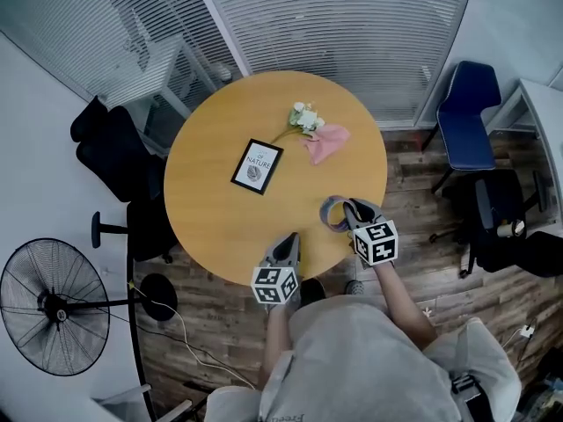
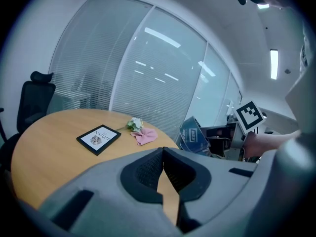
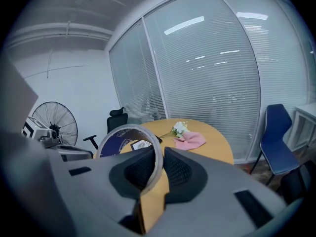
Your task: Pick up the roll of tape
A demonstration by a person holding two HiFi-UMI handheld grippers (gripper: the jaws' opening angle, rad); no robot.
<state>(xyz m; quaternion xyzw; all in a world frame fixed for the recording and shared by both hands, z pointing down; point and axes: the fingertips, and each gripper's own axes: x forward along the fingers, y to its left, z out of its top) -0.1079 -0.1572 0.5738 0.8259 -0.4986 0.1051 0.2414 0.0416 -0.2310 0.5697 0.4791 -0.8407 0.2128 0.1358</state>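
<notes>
The roll of tape [image 1: 332, 212] is a thin ring with a blue printed inside; it hangs just above the round wooden table [image 1: 211, 227] near its right front edge. My right gripper [image 1: 347, 207] is shut on the ring's wall, which stands upright between the pads in the right gripper view [image 3: 159, 154], the tape [image 3: 114, 141] rising to the left of the jaws. My left gripper [image 1: 288, 238] hovers over the table's front edge, shut with nothing between its jaws [image 2: 163, 151]. From the left gripper view the tape [image 2: 193, 136] shows to the right, in the right gripper.
A black picture frame [image 1: 257, 166] lies mid-table, with a small white flower sprig [image 1: 305, 117] and a pink cloth [image 1: 327, 141] behind it. A blue chair [image 1: 466, 112] stands at the right, black office chairs [image 1: 110, 143] at the left, and a floor fan [image 1: 53, 306] at the lower left.
</notes>
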